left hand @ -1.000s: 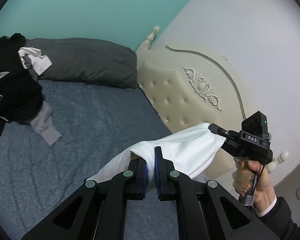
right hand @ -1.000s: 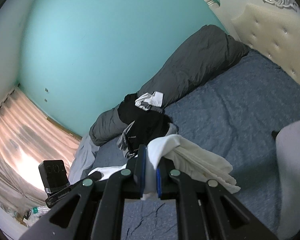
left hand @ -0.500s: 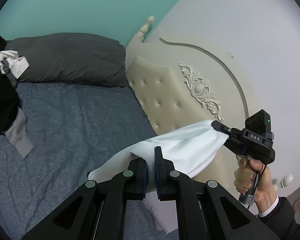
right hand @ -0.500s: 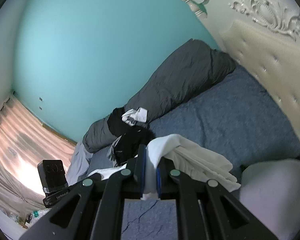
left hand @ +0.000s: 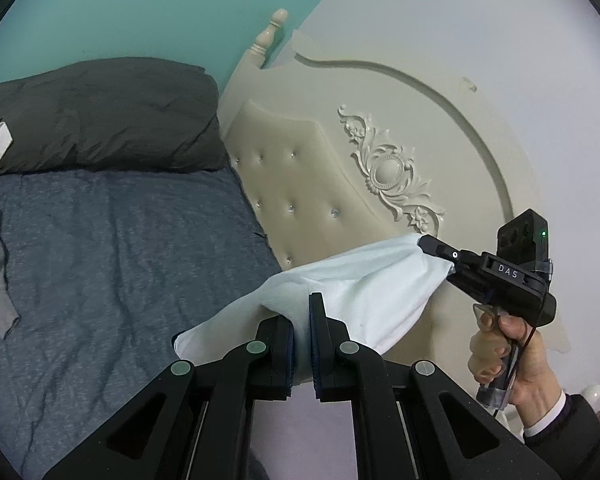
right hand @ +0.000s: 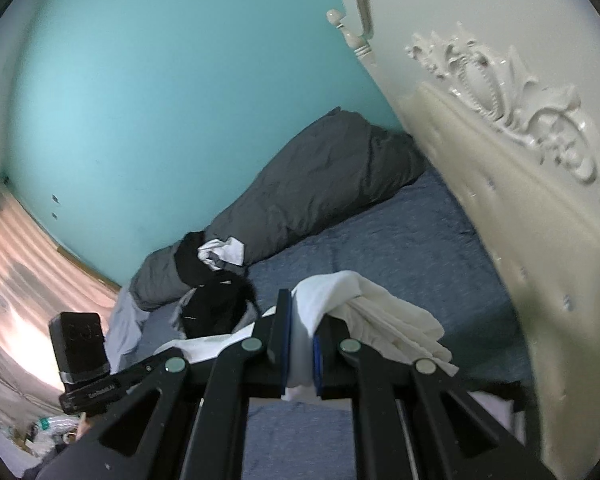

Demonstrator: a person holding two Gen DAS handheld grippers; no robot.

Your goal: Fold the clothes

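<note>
1. The white garment (left hand: 364,292) hangs stretched in the air between the two grippers, above the blue bed sheet (left hand: 120,248).
2. The left gripper (left hand: 301,316) is closed tight on one fold of it.
3. The right gripper (right hand: 301,320) pinches the other end, with cloth bunched over its finger.
4. Behind stand the cream headboard (left hand: 300,184), a grey pillow (left hand: 100,116) and a pile of dark clothes (right hand: 216,300).
</note>
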